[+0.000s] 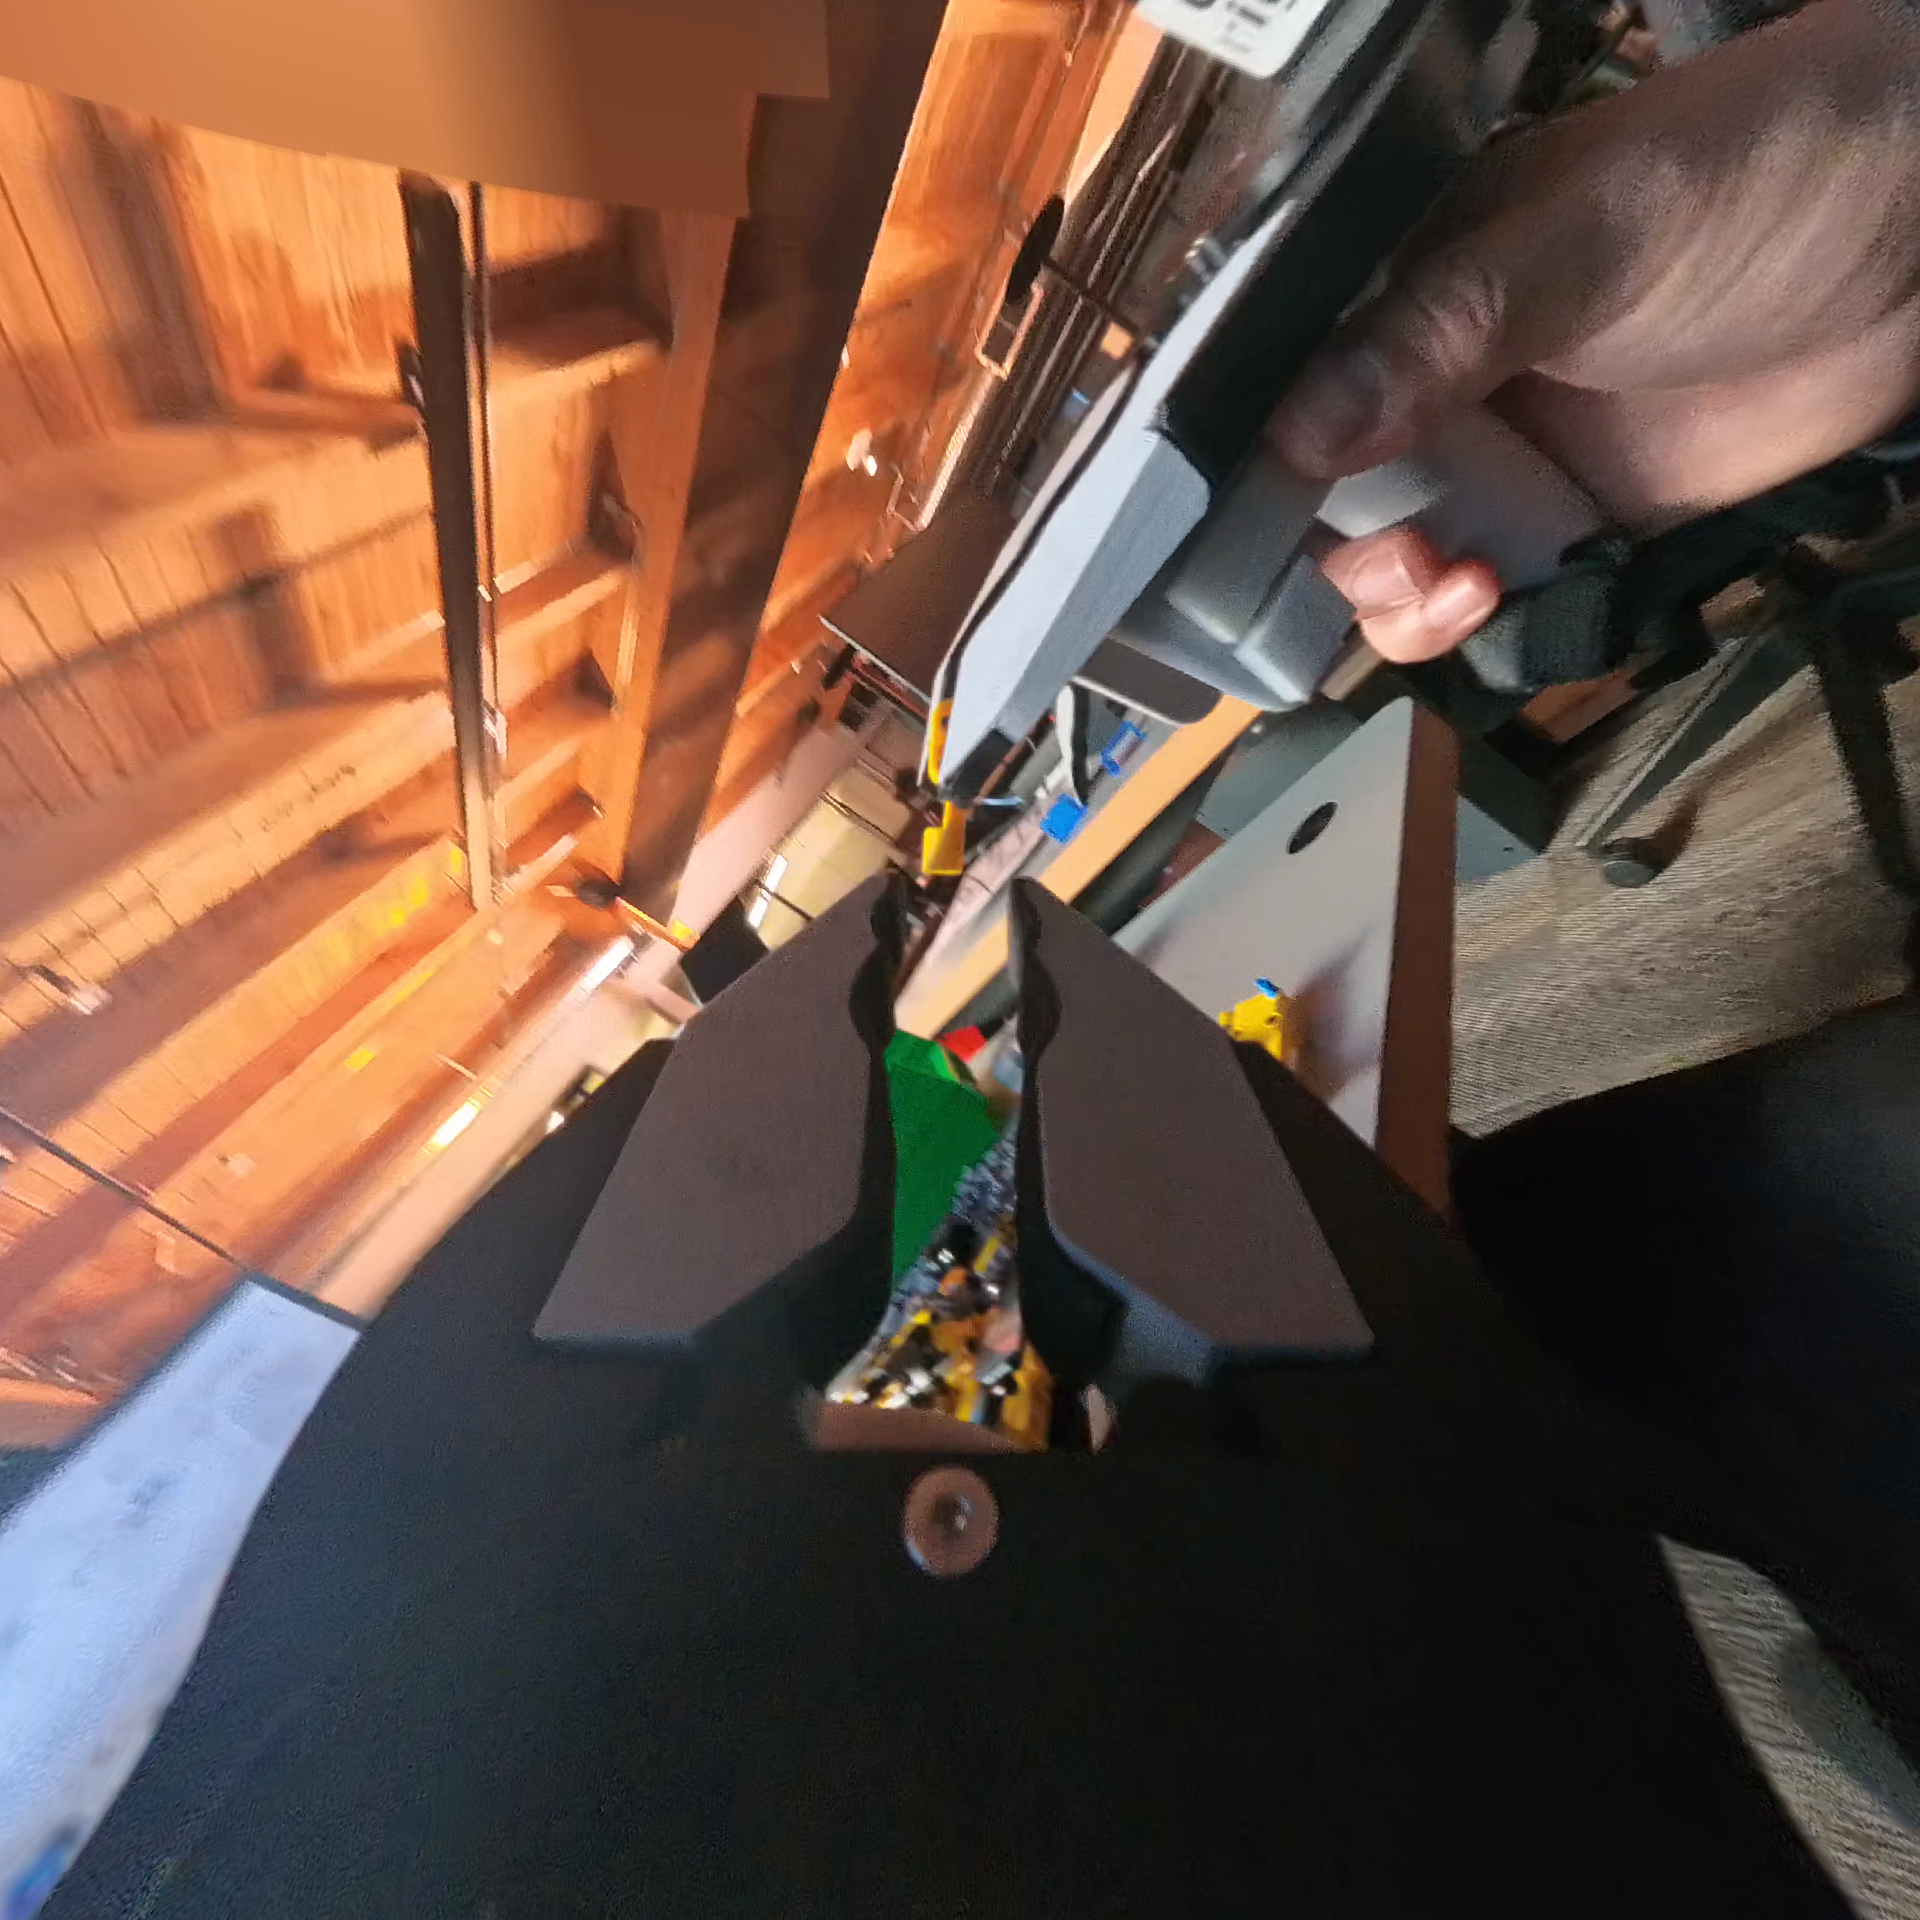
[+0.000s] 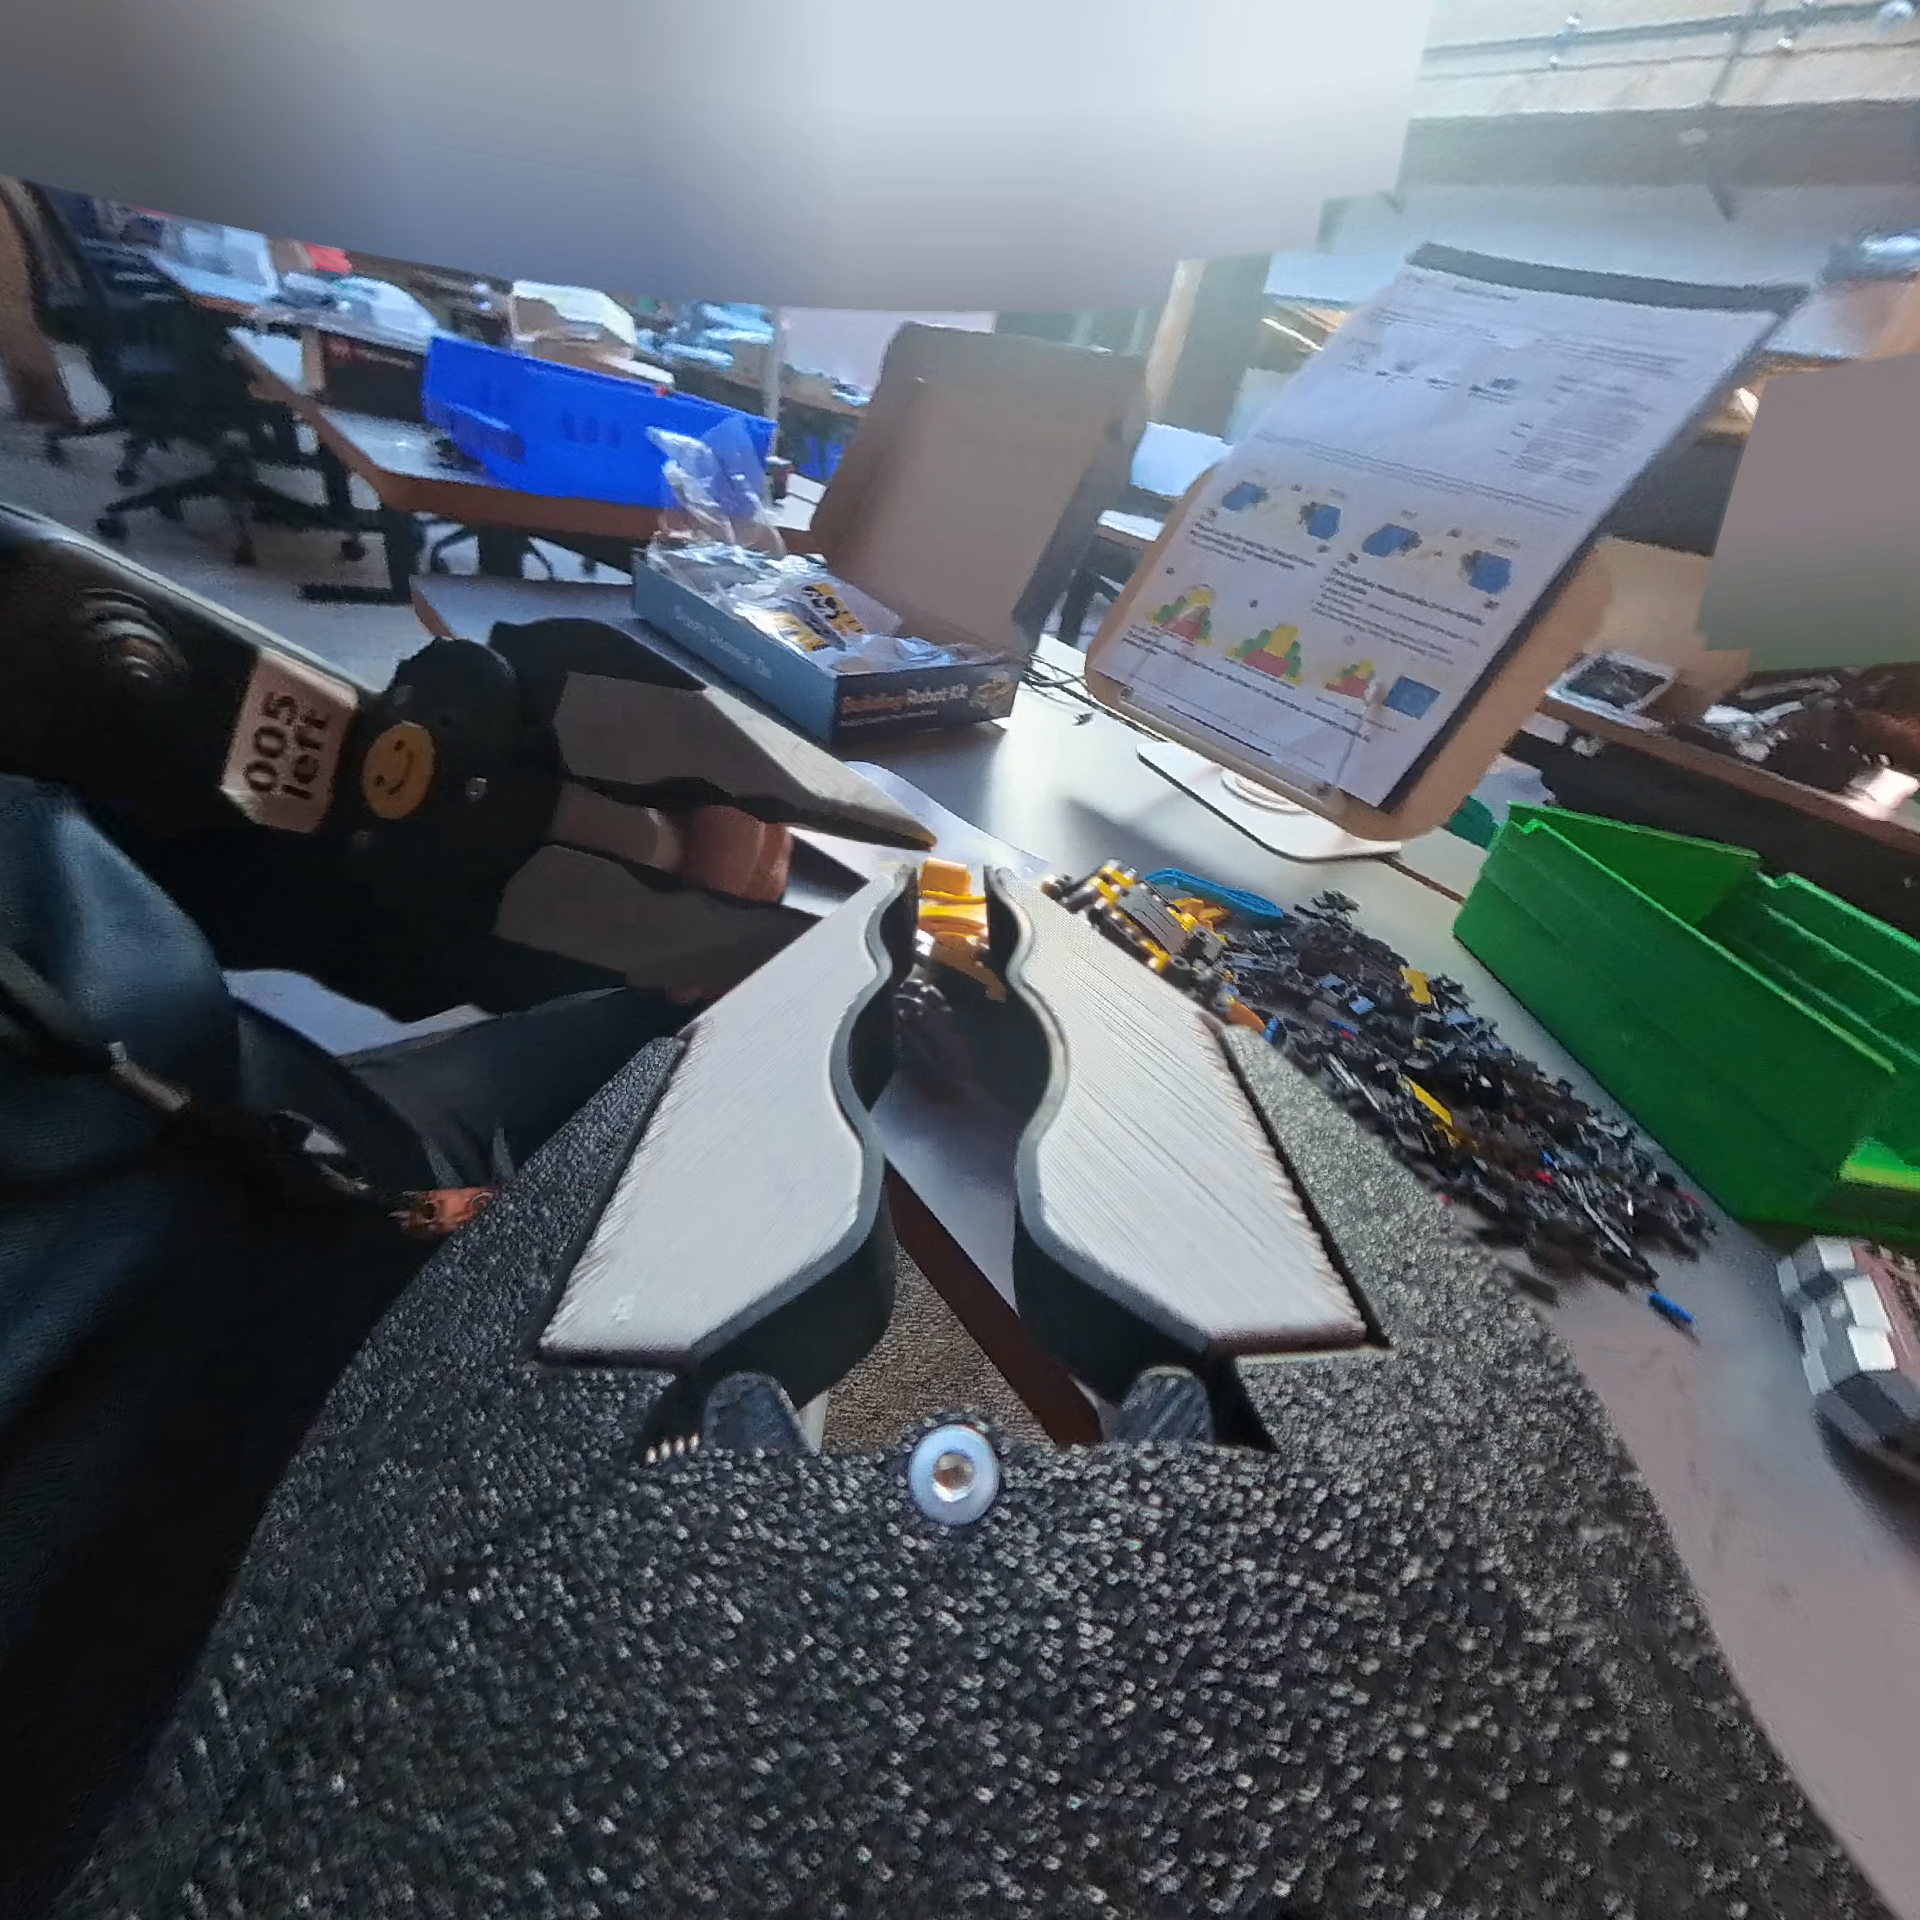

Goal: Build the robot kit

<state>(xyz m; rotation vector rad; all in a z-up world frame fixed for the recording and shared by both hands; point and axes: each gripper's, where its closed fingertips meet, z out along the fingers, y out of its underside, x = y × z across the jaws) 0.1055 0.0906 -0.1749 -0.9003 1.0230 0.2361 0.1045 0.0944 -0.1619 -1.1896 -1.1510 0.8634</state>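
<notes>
My right gripper (image 2: 951, 883) is shut on a small yellow and black brick piece (image 2: 951, 912) and holds it above the near edge of the grey table (image 2: 1039, 769). In the left wrist view the right gripper (image 1: 940, 800) is held by a hand, with the yellow piece (image 1: 943, 847) at its tips. My left gripper (image 1: 958, 899) is open with a narrow gap and holds nothing. It hangs off the table's near edge, just left of the right gripper's tips, as the right wrist view (image 2: 873, 826) shows. A pile of dark and yellow bricks (image 2: 1403, 1039) lies on the table beyond.
A green bin (image 2: 1683, 997) stands right of the pile. An instruction sheet on a stand (image 2: 1403, 540) and an open blue kit box (image 2: 831, 644) stand at the back. A partly built yellow model (image 2: 1143, 914) lies by the pile. A grey-white object (image 2: 1849, 1340) lies at the right edge. Only a small space, under 4 cm, lies between the two pairs of fingers.
</notes>
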